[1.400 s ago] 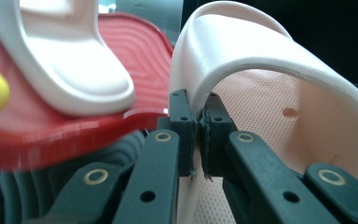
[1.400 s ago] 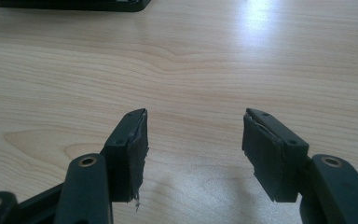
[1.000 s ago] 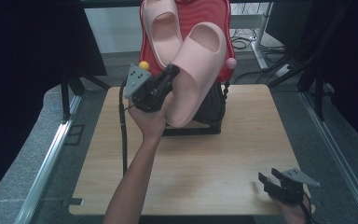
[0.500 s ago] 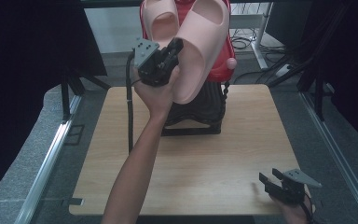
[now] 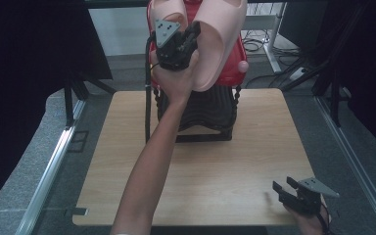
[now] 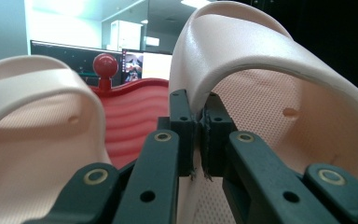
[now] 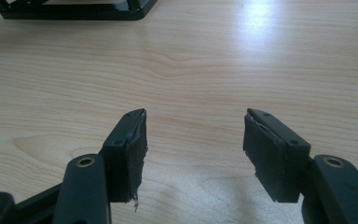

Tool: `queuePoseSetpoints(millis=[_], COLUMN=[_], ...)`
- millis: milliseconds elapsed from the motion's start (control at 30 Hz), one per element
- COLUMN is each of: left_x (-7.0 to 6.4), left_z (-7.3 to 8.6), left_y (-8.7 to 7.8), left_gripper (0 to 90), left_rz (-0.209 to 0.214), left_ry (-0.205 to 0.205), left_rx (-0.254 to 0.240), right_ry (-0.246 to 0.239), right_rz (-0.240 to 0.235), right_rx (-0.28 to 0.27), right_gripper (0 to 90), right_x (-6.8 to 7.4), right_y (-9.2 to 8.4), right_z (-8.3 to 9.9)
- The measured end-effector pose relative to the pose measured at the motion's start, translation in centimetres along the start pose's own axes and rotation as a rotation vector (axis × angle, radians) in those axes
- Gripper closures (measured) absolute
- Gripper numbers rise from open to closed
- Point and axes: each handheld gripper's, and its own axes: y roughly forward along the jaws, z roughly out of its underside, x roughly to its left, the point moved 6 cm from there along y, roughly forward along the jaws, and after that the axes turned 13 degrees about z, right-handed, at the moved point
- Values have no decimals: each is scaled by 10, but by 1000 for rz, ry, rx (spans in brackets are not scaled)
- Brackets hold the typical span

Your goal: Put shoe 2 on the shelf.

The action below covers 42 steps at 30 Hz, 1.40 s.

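Two pink slippers sit high at the far end of the counter [image 5: 254, 161], against a red rack [image 5: 235, 58] that stands on a black stand [image 5: 210, 115]. The left tool [image 5: 192, 40] is raised on an outstretched arm and is clenched on the right-hand slipper [image 5: 223, 39], pinching the edge of its strap. In the left gripper view the two jaws are pressed together on that thin strap edge, with the arch of the strap curving over to the right and the textured footbed behind it. The other slipper [image 6: 32, 130] is just beside it on the left, with the ribbed red rack and its round red knob [image 6: 105, 65] between and behind them.

The right tool [image 5: 285, 192] rests low at the near right corner of the counter, well apart from the slippers. Its jaws stand apart with nothing between them; the right gripper view looks across bare wood toward the base of the stand [image 7: 74, 11].
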Motion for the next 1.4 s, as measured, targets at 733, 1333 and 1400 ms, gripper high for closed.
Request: queuePoseSetpoints(millis=[733, 1333, 1400], left_x=[13, 29, 29], left_z=[-12, 15, 17], left_y=[52, 92, 93], left_gripper=[854, 850, 847], left_rz=[-64, -178, -180], left_ry=[-32, -39, -40], left_rx=[31, 131, 134], right_ry=[20, 37, 36], right_rz=[-3, -18, -15], right_rx=[2, -9, -11], right_gripper=[397, 394, 393], right_x=[-2, -4, -3], right_y=[-2, -6, -6], right_z=[0, -2, -2])
